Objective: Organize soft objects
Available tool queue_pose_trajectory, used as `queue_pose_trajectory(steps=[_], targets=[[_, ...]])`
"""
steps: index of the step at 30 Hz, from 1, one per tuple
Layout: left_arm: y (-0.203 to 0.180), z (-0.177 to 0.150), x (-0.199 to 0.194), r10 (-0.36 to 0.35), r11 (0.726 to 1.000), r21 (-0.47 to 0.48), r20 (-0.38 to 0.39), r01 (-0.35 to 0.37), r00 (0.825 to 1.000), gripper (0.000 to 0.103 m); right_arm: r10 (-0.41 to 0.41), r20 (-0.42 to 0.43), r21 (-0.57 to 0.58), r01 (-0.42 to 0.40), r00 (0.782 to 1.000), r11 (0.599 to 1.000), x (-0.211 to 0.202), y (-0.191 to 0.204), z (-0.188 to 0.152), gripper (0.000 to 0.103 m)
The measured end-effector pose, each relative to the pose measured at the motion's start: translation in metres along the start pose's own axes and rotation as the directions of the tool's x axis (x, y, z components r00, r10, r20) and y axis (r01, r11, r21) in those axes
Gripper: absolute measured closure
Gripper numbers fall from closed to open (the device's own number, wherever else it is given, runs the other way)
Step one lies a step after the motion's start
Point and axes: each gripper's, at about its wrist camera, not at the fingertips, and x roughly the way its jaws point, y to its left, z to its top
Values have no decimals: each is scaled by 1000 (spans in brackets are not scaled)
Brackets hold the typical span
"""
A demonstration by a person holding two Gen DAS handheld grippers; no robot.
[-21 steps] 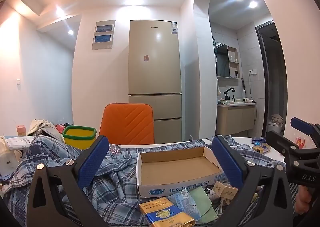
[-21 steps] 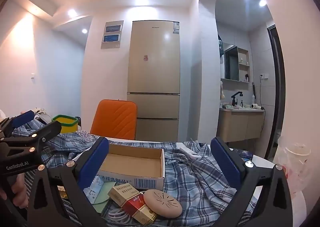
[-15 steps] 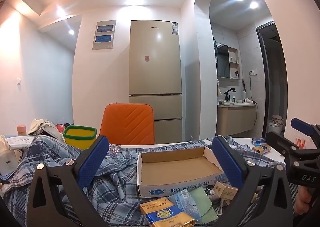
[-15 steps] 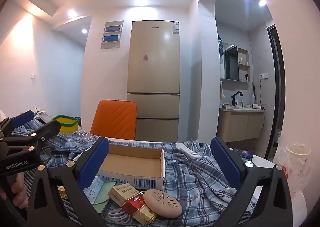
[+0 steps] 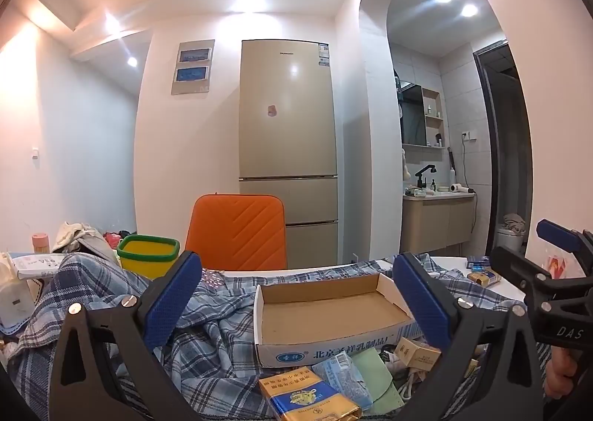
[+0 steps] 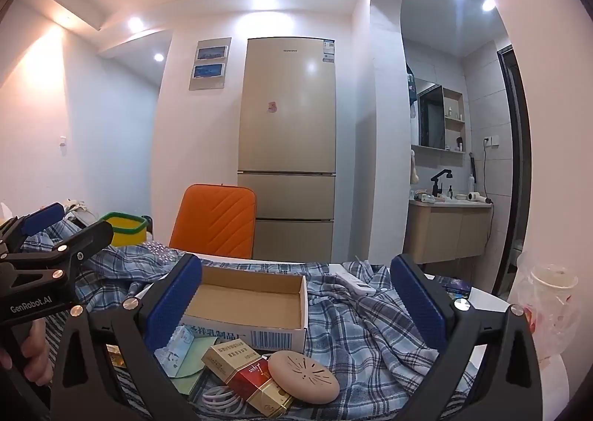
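Observation:
A crumpled blue plaid cloth (image 5: 207, 358) covers the table; it also shows in the right wrist view (image 6: 355, 324). An empty shallow cardboard box (image 5: 330, 313) sits on it, also in the right wrist view (image 6: 252, 306). My left gripper (image 5: 296, 302) is open and empty, held above the cloth just before the box. My right gripper (image 6: 296, 298) is open and empty, to the right of the left one, facing the box. Each gripper shows at the edge of the other's view, the right one (image 5: 556, 272) and the left one (image 6: 55, 235).
Before the box lie a blue-and-gold packet (image 5: 307, 398), a red-and-gold packet (image 6: 248, 373), a tan round disc (image 6: 304, 376), a green sheet (image 5: 374, 376) and a white cable (image 6: 222, 398). An orange chair (image 5: 237, 232) stands behind the table. A yellow bin (image 5: 148, 254) is at the left. A plastic-wrapped cup (image 6: 548, 295) is at the right.

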Motion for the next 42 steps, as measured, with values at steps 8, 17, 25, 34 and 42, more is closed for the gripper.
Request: queue_pose_trajectory(steps=[8, 17, 25, 34, 42], targets=[[2, -1, 1, -2, 1000, -9, -2, 2, 1000, 0, -3, 6, 1, 3, 1000, 1000, -4, 0, -1, 0], [3, 0, 1, -1, 1000, -5, 0, 1, 1000, 0, -3, 18, 3, 3, 1000, 1000, -5, 0, -2, 0], [2, -1, 1, -1, 1000, -5, 1, 1, 1000, 0, 6, 19, -6, -6, 1000, 1000, -6, 2, -4, 0], [2, -1, 1, -1, 1000, -4, 1, 1, 1000, 0, 6, 20, -6, -5, 1000, 1000, -5, 2, -4, 0], [2, -2, 1, -1, 1000, -4, 1, 1, 1000, 0, 6, 19, -7, -6, 1000, 1000, -5, 2, -4, 0]])
